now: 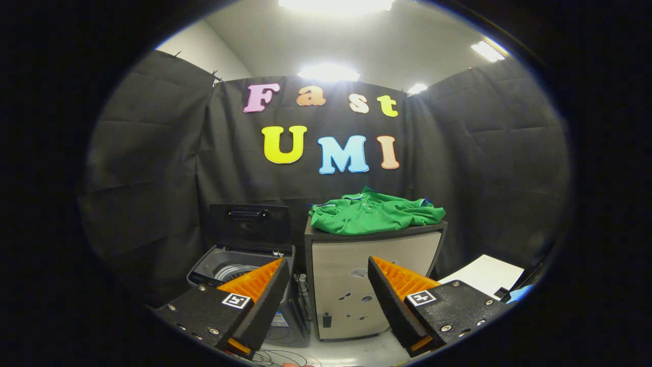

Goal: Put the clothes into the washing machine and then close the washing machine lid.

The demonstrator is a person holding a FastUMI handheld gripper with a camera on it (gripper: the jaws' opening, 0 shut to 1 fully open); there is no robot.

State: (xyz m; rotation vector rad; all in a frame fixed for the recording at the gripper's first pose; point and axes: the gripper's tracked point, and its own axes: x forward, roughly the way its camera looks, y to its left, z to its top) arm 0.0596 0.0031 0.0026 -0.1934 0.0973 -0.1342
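— Starting nearest: how did the gripper (326, 278) stand?

— Its two orange-ribbed fingers (257, 280) were spread wide apart with nothing between them, held in the air well short of everything else.

— And just beyond them?

— Ahead of the gap stood a pale cabinet (372, 285) with a dark top, its front marked by a few small dark stickers. Beyond the left finger, just beside the cabinet, sat the washing machine (226, 265), a low grey tub whose drum rings showed inside.

— Was it shut?

— No. The washing machine lid (249, 224) stood upright at the back, dark, with a handle across its upper part.

— Where were the clothes?

— One green polo shirt (374, 214) with pale collar trim lay crumpled on the cabinet's top, well apart from the fingers and not in the tub.

— Anything else?

— A white board (484, 272) lay beyond the right finger, and thin cables (285, 357) trailed on the floor below.
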